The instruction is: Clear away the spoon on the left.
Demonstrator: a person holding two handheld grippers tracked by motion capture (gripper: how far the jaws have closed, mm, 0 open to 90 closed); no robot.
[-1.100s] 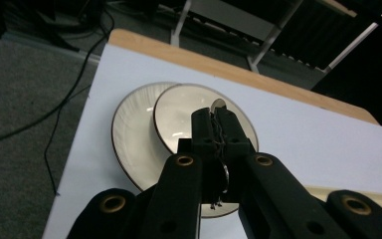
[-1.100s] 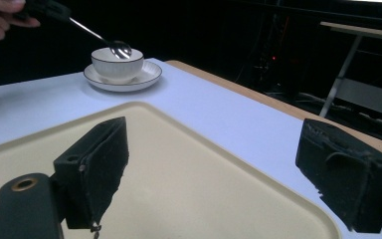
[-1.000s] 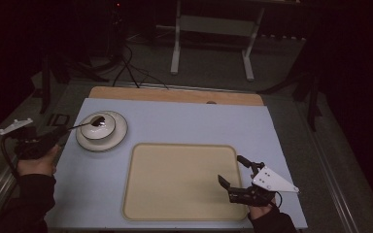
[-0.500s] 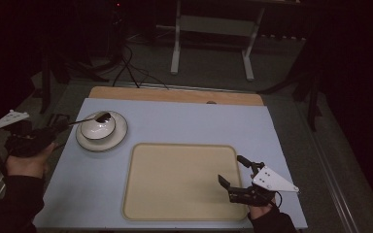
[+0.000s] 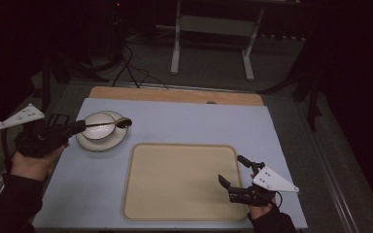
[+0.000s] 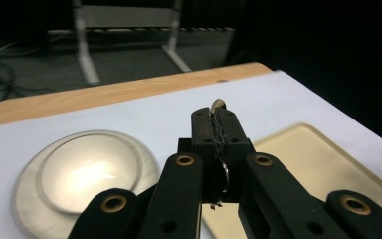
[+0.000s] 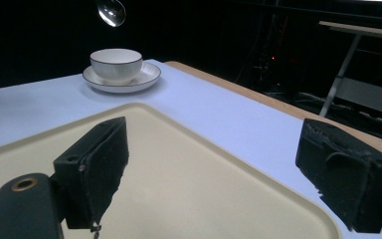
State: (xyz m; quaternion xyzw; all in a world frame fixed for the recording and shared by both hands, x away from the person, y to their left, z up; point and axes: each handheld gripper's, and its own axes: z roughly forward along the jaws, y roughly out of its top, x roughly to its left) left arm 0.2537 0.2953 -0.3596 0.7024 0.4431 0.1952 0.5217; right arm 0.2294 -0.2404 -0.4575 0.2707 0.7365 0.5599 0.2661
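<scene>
Up at the left side of the table [image 5: 184, 121], the left gripper [image 5: 75, 127] is clenched on the handle of a spoon [image 5: 108, 124] — its jaws pressed flat together around the thin metal stem in the left gripper view, where the spoon's tip [image 6: 218, 103] pokes out just past them. From the high view the spoon is held roughly level, its bowl reaching out over the far right edge of the saucer [image 5: 90, 143], above it and not touching. A white bowl [image 5: 98, 126] sits on that saucer; in the right gripper view the bowl [image 7: 116, 63] has a dark rim line, and the spoon's bowl [image 7: 111, 11] hangs in the air well above it.

The right gripper [image 5: 233, 171] rests at the near right corner of a cream tray [image 5: 175, 184], jaws spread wide and holding nothing — its two black pads [image 7: 97, 167] stand well apart over the tray's surface. A person's hand [image 5: 34, 162] grips the left gripper at the table's left edge.
</scene>
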